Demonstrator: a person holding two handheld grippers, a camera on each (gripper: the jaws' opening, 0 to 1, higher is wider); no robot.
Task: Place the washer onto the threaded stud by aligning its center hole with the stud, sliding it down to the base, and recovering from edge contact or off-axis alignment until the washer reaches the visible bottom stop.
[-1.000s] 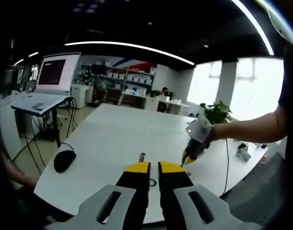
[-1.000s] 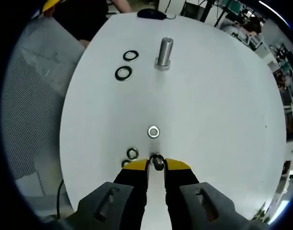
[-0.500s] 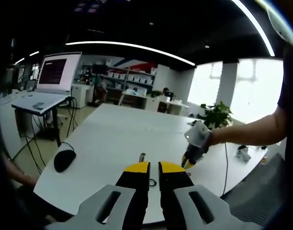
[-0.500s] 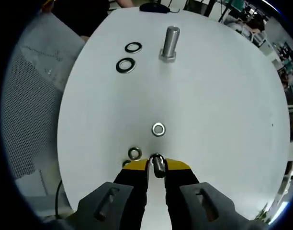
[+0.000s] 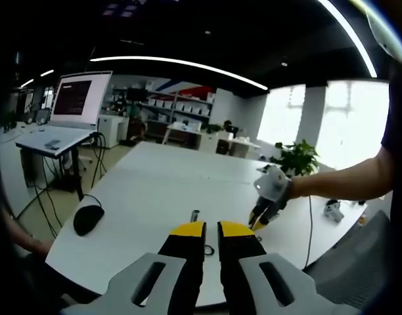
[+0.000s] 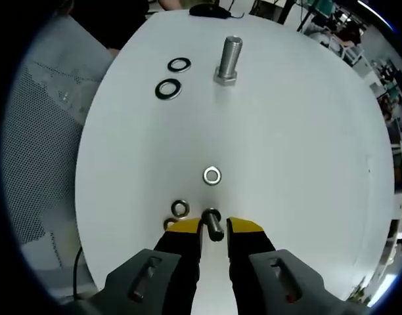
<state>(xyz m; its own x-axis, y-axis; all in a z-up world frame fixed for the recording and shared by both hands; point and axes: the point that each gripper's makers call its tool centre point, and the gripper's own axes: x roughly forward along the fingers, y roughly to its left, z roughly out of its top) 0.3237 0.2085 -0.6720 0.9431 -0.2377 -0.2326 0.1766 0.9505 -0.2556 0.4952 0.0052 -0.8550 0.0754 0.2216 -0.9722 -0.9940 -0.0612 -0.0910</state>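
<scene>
Steel washer [image 6: 213, 224] edge-on between right gripper [image 6: 214, 230] jaws; stud [image 6: 228, 58] upright.

Bright metal parts on a smooth, matt white table [image 6: 306, 151].

The threaded stud [image 6: 228, 59] looks like dull silver metal, as does the washer [image 6: 213, 225] pinched between the right gripper [image 6: 214, 230] jaws; the loose washers [image 6: 212, 175] nearby shine brighter, while two dark rings [image 6: 167, 88] look black and slightly glossy (rubber or metal cannot be told). The gripper tips look like matt yellow and black plastic over grey bodies. A grey mesh chair back [image 6: 50, 131] looks like woven cloth.
</scene>
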